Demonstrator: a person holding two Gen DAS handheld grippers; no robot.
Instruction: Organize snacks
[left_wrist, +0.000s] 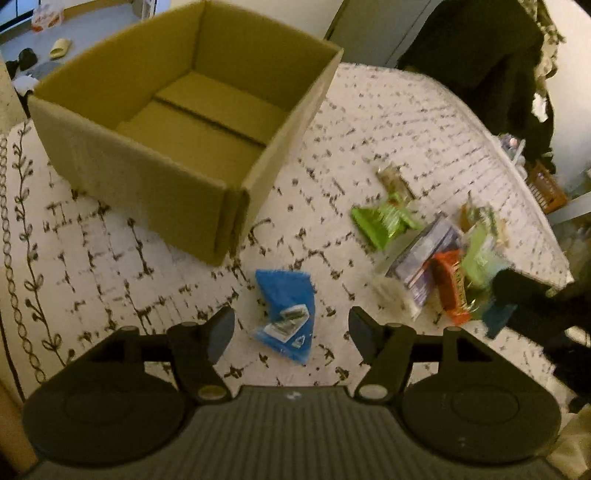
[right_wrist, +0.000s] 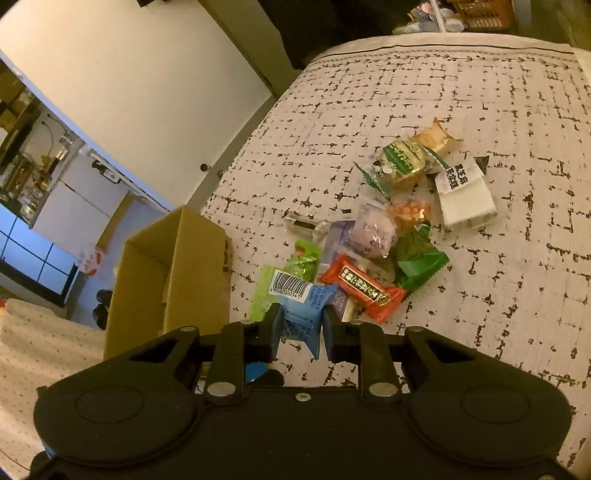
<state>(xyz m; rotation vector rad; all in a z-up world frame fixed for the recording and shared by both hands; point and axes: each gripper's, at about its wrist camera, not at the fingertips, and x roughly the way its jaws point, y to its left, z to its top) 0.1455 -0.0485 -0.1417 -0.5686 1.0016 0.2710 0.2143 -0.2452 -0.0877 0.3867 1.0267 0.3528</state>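
Beside the cardboard box (left_wrist: 177, 122), left gripper (left_wrist: 291, 328) gapes over a blue packet (left_wrist: 286, 314); right gripper (right_wrist: 301, 325) clamps another.

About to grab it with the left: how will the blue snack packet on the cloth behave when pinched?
The blue snack packet looks crumpled and thin, so probably floppy and light. Its glossy film may slip. It lies flat between the open left hand-held gripper fingers, so it should not roll.
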